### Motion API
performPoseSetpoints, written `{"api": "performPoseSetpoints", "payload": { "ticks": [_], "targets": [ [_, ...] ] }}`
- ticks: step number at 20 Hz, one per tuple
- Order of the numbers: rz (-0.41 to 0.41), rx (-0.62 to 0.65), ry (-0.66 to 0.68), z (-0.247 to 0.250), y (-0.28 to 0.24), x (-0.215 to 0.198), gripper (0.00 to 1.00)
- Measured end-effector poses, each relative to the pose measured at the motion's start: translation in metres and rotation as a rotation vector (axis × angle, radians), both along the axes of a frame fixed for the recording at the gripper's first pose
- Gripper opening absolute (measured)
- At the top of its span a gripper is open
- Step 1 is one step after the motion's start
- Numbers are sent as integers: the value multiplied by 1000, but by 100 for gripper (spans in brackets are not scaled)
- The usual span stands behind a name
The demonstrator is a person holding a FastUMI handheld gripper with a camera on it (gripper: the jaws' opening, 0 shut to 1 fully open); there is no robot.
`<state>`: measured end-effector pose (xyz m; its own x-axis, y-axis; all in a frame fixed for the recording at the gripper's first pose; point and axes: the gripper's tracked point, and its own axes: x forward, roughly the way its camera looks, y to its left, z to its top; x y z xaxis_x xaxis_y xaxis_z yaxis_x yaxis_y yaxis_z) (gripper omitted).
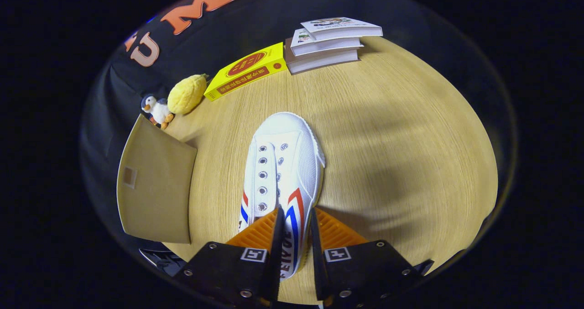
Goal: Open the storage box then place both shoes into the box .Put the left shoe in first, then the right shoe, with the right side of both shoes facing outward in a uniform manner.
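claw (295, 217) clamped on shoe (283, 163) sidewall | box flap (153, 185) left | table (401, 154) open right

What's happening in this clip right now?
A person's handheld gripper is closed on the side wall of a white canvas shoe with red and blue stripes, both fingers pinching it near the heel. The shoe points away across the light wooden table. A tan storage box flap stands to the shoe's left. A stack of books sits beyond.
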<state>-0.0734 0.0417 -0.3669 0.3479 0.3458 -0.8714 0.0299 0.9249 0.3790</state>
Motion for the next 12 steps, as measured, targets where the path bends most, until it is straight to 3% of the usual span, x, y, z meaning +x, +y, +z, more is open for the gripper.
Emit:
{"api": "performPoseSetpoints", "payload": {
  "ticks": [1,4,12],
  "targets": [
    [-12,4,-14,0,-1,0,27],
    [-113,57,-12,0,-4,2,2],
    [-227,221,-41,43,16,5,0]
  ]
}}
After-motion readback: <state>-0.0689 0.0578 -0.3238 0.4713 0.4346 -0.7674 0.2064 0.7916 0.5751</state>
